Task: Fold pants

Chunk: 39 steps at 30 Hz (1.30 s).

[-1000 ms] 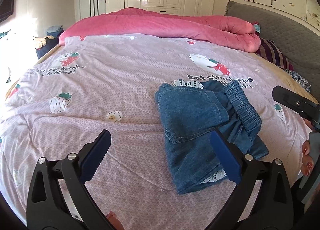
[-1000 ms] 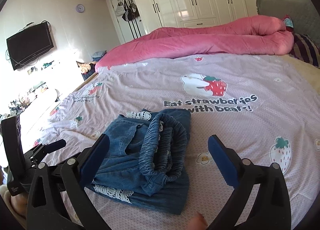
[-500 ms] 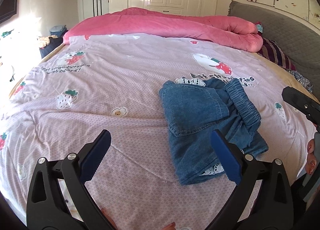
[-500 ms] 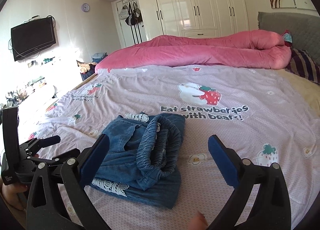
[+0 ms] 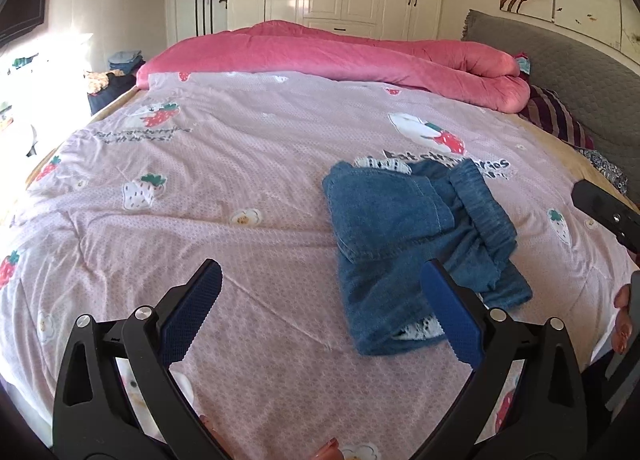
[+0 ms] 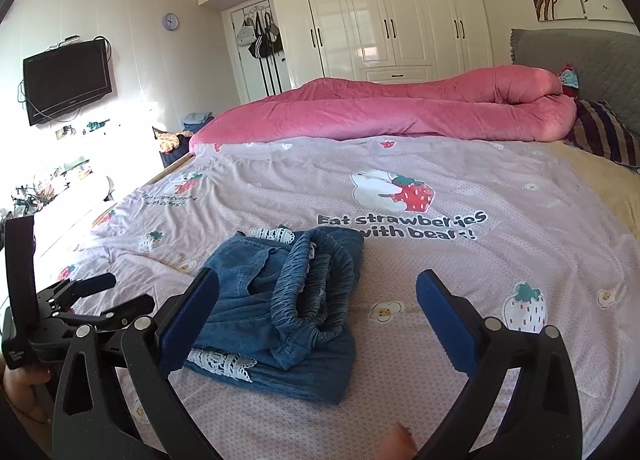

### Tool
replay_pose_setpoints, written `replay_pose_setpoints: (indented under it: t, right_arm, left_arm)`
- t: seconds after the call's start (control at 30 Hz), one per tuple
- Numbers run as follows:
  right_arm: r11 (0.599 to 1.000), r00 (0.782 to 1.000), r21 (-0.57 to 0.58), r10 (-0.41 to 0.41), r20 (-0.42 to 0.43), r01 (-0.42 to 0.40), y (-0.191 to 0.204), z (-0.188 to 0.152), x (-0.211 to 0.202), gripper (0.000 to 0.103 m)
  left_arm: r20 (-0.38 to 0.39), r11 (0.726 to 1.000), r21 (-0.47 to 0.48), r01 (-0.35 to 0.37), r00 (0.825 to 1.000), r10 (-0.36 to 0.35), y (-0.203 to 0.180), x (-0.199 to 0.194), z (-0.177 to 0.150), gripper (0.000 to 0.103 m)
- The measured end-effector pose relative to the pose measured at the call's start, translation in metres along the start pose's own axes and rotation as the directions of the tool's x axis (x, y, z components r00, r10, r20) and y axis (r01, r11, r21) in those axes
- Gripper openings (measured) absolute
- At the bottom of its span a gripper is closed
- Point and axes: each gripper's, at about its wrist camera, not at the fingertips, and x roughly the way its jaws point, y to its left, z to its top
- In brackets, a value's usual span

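Blue denim pants (image 5: 416, 244) lie folded into a compact bundle on the pink strawberry-print bedspread (image 5: 224, 180), elastic waistband on top and white lace trim showing at both ends. In the right wrist view the pants (image 6: 280, 300) sit just beyond my fingers. My left gripper (image 5: 320, 316) hovers open above the bedspread, near and left of the bundle, holding nothing. My right gripper (image 6: 316, 320) is open too, above the bundle's near right side, empty. The left gripper's body (image 6: 60, 312) shows at the left edge of the right wrist view.
A rolled pink duvet (image 5: 340, 56) runs across the far side of the bed. Grey headboard (image 5: 560, 56) and striped pillow (image 5: 556, 120) are at the right. White wardrobes (image 6: 392, 16) stand behind, a wall TV (image 6: 66, 80) at left. A person's fingertips (image 5: 622, 316) show at the right edge.
Both grippers have drawn back and risen slightly from the folded pants, which look smaller and farther now. The pants have not moved. Both grippers stay open.
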Motion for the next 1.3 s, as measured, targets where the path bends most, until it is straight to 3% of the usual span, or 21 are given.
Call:
replay_pose_setpoints:
  t: [0.77,1.0,1.3]
  right_arm:
    - [1.0,1.0,-0.009,-0.014,-0.014,0.014,0.009,-0.027,-0.024,0.098]
    - [0.999,0.996,0.041,0.009,-0.088,-0.006,0.004,-0.043,-0.028,0.098]
    - [1.0,0.99,0.031,0.005,-0.139,0.0,0.01,-0.065,-0.039,0.099]
  left_arm:
    - [-0.031,1.0,0.0,0.001,1.0,-0.001,-0.012,-0.016,-0.035,0.094]
    - [-0.027,1.0,-0.016,0.007,1.0,-0.007,-0.014,-0.03,-0.049,0.094]
    - [-0.079,1.0,-0.01,0.009,0.997,-0.01,-0.023,-0.033,-0.07,0.094]
